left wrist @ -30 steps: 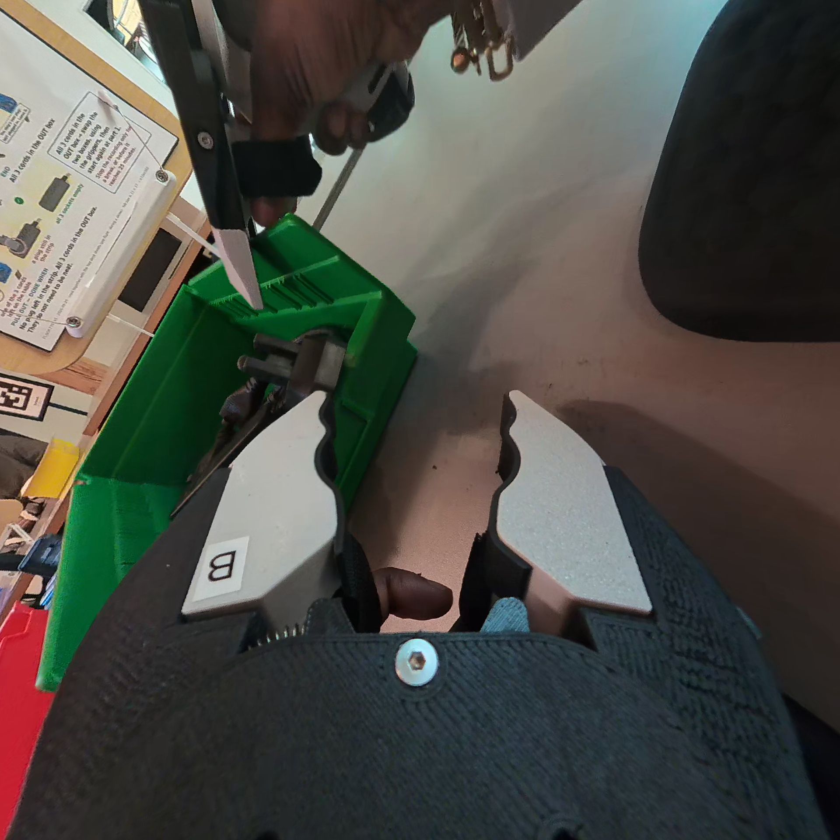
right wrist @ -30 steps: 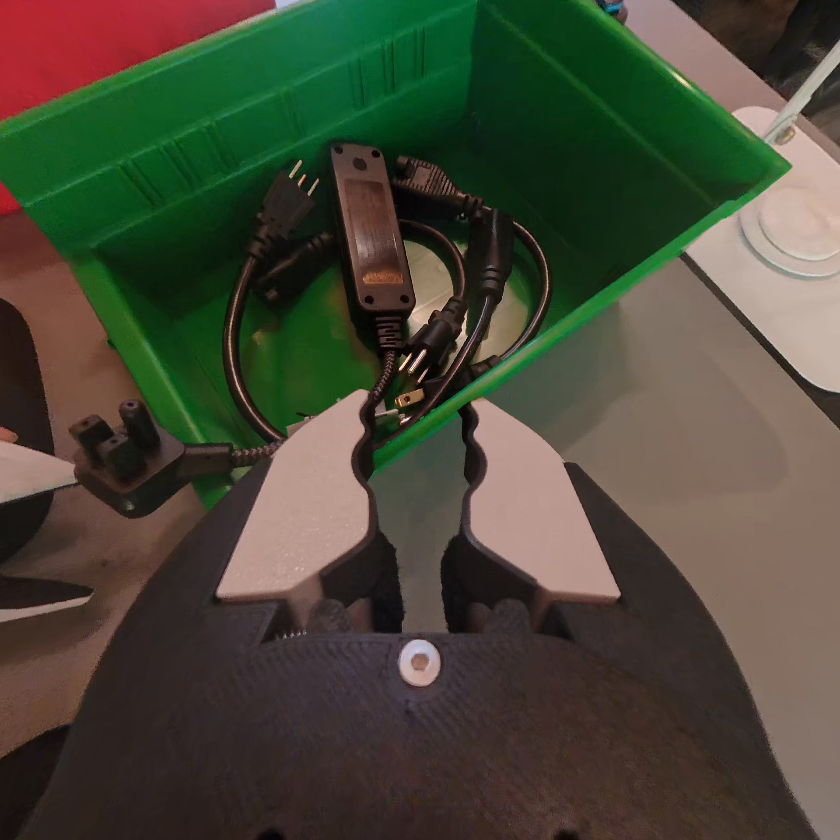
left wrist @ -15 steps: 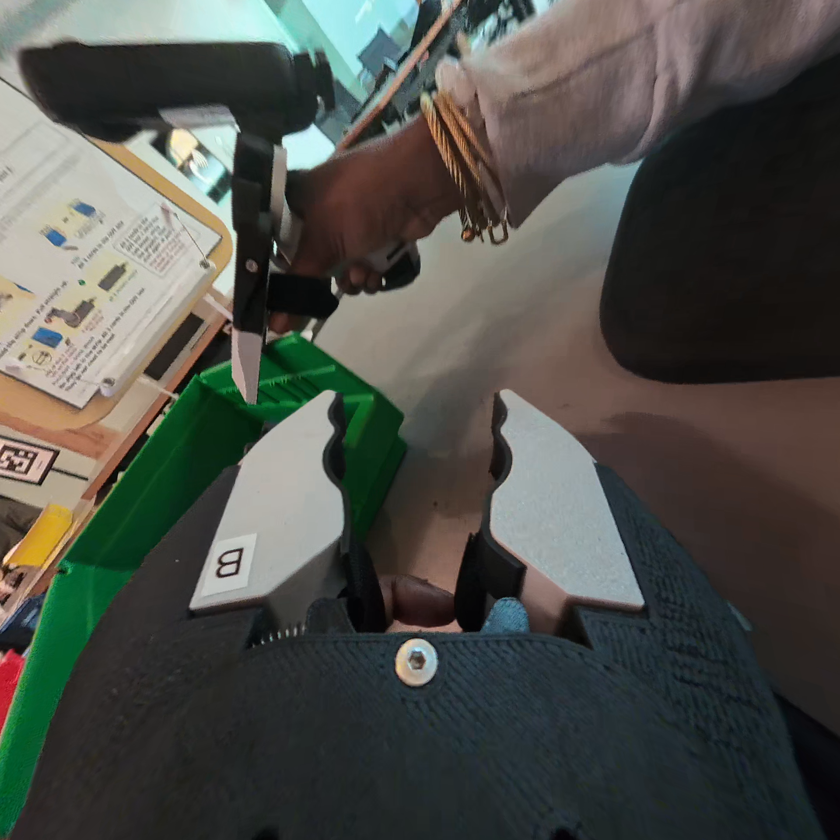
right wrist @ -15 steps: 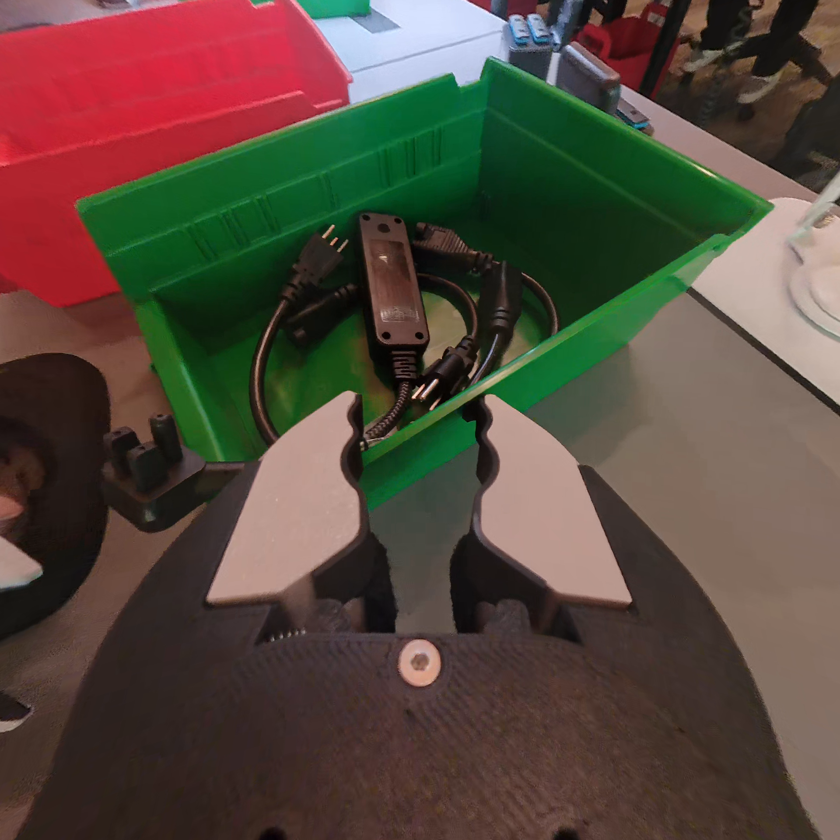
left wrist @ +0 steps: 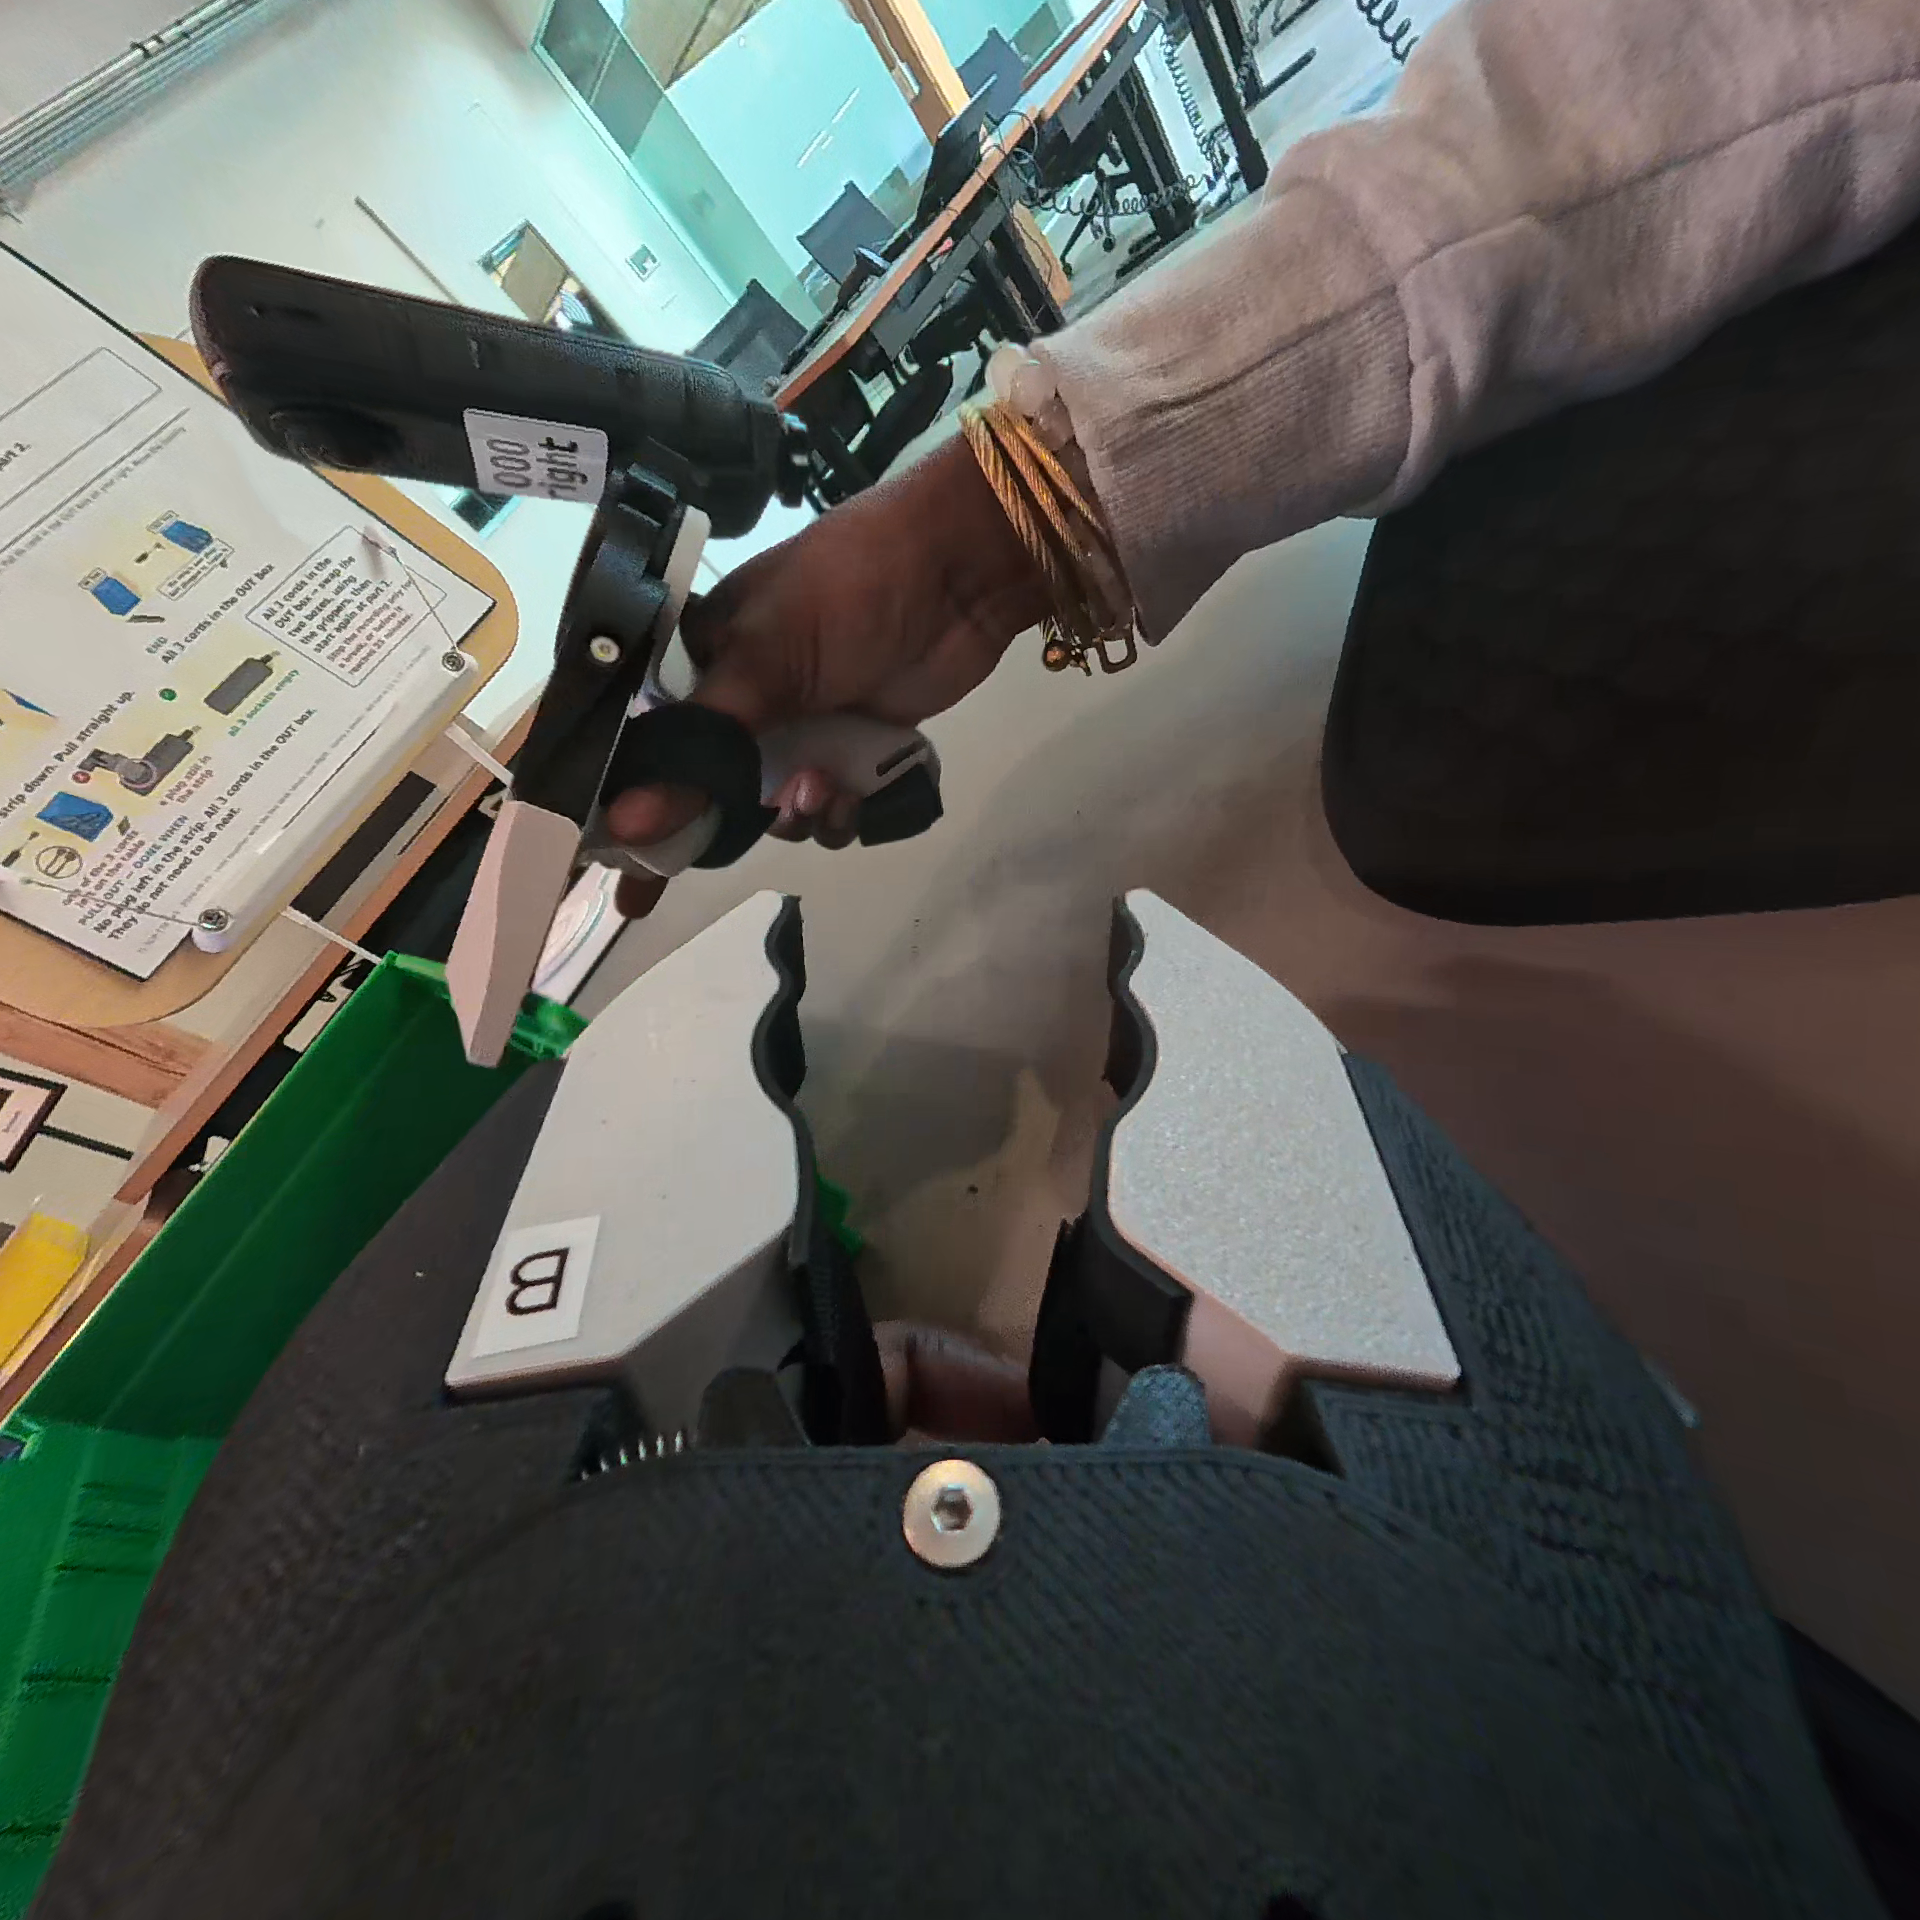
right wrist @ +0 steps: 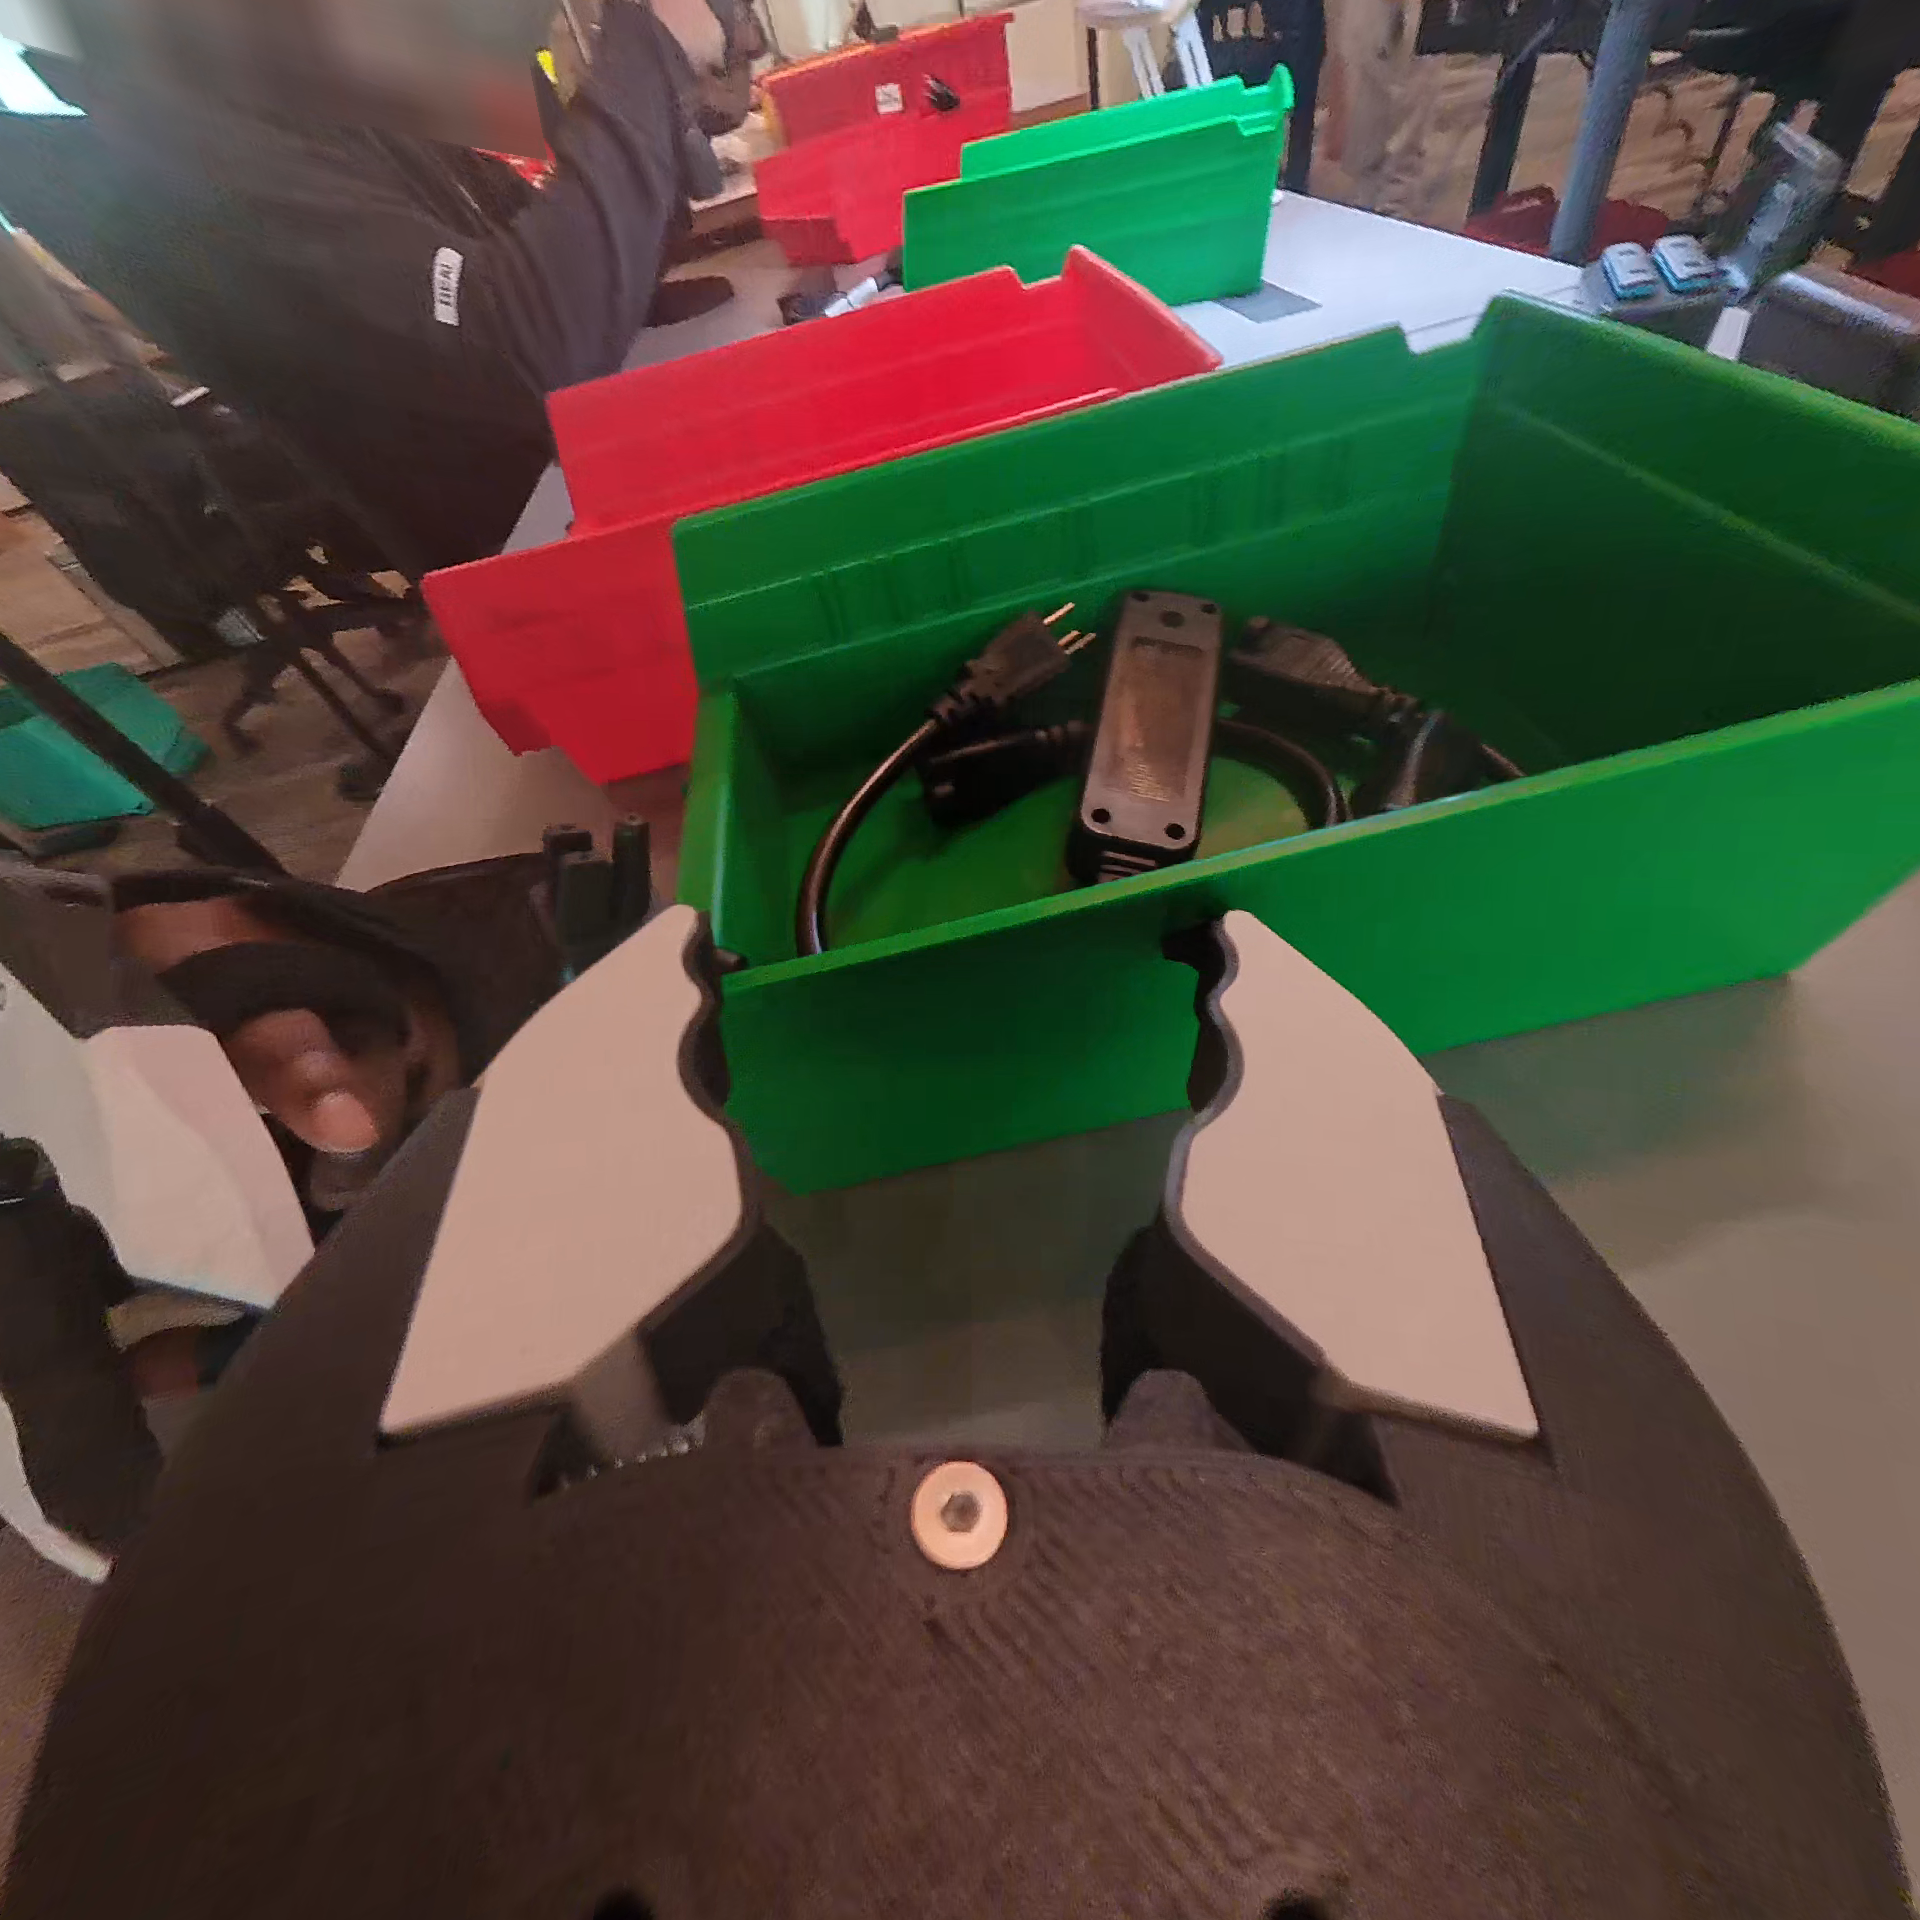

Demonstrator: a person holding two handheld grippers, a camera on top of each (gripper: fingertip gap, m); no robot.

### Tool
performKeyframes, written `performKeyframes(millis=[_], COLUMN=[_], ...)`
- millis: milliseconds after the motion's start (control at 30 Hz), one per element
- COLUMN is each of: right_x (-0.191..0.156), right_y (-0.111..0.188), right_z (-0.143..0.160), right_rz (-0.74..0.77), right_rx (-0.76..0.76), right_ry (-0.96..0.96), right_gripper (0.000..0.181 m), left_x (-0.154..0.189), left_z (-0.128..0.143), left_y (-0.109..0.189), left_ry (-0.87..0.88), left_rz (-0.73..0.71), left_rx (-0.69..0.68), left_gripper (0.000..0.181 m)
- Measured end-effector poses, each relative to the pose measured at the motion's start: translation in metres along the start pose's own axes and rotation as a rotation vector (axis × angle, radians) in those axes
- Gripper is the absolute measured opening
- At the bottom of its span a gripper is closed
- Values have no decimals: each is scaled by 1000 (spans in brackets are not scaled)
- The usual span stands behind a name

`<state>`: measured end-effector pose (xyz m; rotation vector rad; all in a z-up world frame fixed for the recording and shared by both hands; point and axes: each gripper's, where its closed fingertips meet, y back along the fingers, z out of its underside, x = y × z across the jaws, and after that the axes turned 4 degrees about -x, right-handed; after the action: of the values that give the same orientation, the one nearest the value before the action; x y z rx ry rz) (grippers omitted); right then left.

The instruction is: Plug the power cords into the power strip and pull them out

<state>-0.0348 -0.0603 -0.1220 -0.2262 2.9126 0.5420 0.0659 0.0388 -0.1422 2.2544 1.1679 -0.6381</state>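
- Right gripper [right wrist: 961,997]: fingers spread wide with nothing between them; it hangs over the grey table [right wrist: 1714,1143], its tips just short of the near wall of the green bin [right wrist: 1455,935].
- Left gripper [left wrist: 956,977]: fingers likewise spread and empty, pointing across the table beside the same green bin [left wrist: 260,1226], which lies at 9 o'clock in the left wrist view.
- Power strip [right wrist: 1143,738]: a black bar lying inside the green bin, at 12 o'clock from the right gripper's tips, long axis running away from the camera.
- Power cords [right wrist: 862,821]: black, looped on the bin floor around the strip; one three-pronged plug [right wrist: 1023,655] rests at 11 o'clock of the strip, prongs pointing away, and further connectors lie at 2 o'clock of it.
- Black pronged block [right wrist: 592,873]: stands outside the bin, just beside its left corner, at 10 o'clock from the right gripper.
- Red bin [right wrist: 831,468]: sits directly behind the green bin.
- Hand [left wrist: 862,644]: grips the right gripper's handle, at 11 o'clock in the left wrist view; gold bracelets [left wrist: 1060,520] on the wrist.
- Instruction sheet [left wrist: 156,707]: on a wooden board at 10 o'clock, beyond the bin.
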Motion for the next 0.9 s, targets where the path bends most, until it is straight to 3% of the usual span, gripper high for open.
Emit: performKeyframes(millis=[433,733,900], right_x=[-19,-23,-7], right_y=[-22,-31,-18], right_z=[7,12,12], right_rz=[-20,-32,71], right_rx=[-29,-27,21], right_ry=[161,171,207], right_gripper=[146,146,137], left_x=[0,0,-28], left_z=[2,2,-13], left_y=[-1,0,20], left_ry=[-10,-20,76], left_rz=[-1,-15,-195], left_rx=[-12,-13,80], left_gripper=[56,56,56])
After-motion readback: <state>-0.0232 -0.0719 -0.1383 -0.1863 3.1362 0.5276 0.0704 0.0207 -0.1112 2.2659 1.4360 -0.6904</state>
